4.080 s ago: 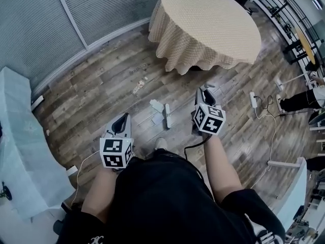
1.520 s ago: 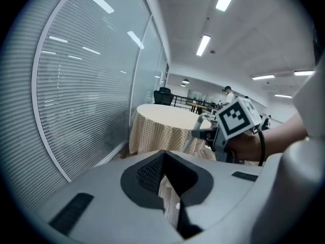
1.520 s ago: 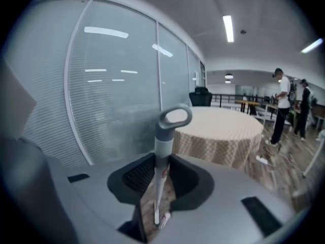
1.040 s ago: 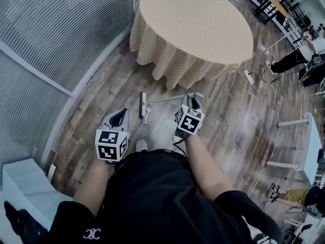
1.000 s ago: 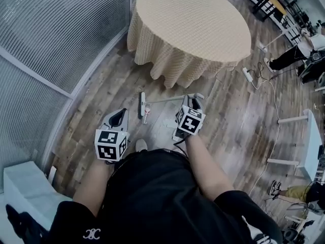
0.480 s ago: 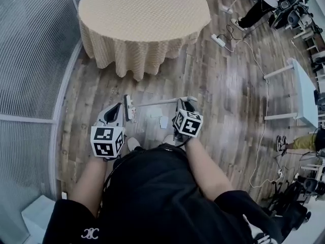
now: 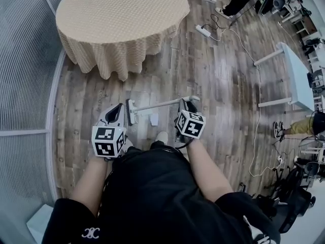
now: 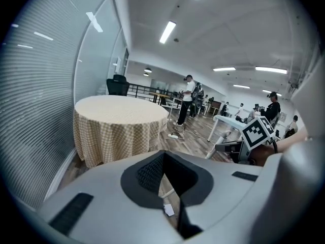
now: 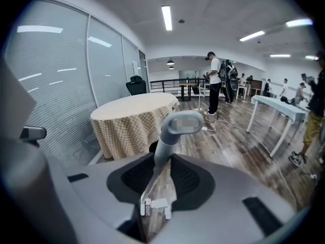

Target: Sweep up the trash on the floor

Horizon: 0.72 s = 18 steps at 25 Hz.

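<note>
The broom (image 7: pixel 157 104) is clamped by its handle in the right gripper (image 7: pixel 186 107), and its head is laid on the floor (image 7: pixel 218 85) just beside a paper scrap (image 7: pixel 154 119). The left gripper (image 7: pixel 116 112) is held parted and empty. Bare boards are left up to the draped table (image 7: pixel 119 14), and the left side is bounded by a ribbed wall (image 7: pixel 23 75).

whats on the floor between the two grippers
In the head view, the broom head and a white paper scrap lie between the left gripper and the right gripper, which grips the broom handle.

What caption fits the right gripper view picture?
Right gripper shut on a broom handle, paper scraps below, round table behind.
</note>
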Available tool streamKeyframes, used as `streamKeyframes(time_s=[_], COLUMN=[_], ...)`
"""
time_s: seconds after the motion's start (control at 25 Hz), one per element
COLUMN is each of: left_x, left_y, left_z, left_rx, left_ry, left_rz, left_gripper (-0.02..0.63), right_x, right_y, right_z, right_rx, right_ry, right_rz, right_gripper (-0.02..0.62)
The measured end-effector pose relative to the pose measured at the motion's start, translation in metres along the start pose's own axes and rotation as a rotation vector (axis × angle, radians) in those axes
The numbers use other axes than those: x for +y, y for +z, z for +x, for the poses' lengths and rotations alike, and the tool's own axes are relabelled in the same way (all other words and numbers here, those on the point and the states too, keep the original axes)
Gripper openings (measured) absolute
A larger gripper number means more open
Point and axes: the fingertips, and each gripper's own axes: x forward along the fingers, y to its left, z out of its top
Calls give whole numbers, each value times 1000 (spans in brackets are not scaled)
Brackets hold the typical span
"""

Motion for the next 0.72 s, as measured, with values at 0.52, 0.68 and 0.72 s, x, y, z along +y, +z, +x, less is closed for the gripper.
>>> streamKeyframes(time_s=[0.52, 0.68, 0.72], left_x=[-49, -57, -58], left_y=[9, 20, 24], left_z=[20, 19, 17], left_rx=[25, 10, 2], left_ry=[-9, -7, -6], left_rz=[59, 79, 83], left_gripper=[-6, -6, -6], right_x=[54, 82, 86], right_y=[46, 78, 89], right_z=[-28, -56, -65], right_rx=[-100, -190, -217], right_ry=[247, 351, 369], right_rz=[-156, -198, -206], right_gripper=[98, 98, 98])
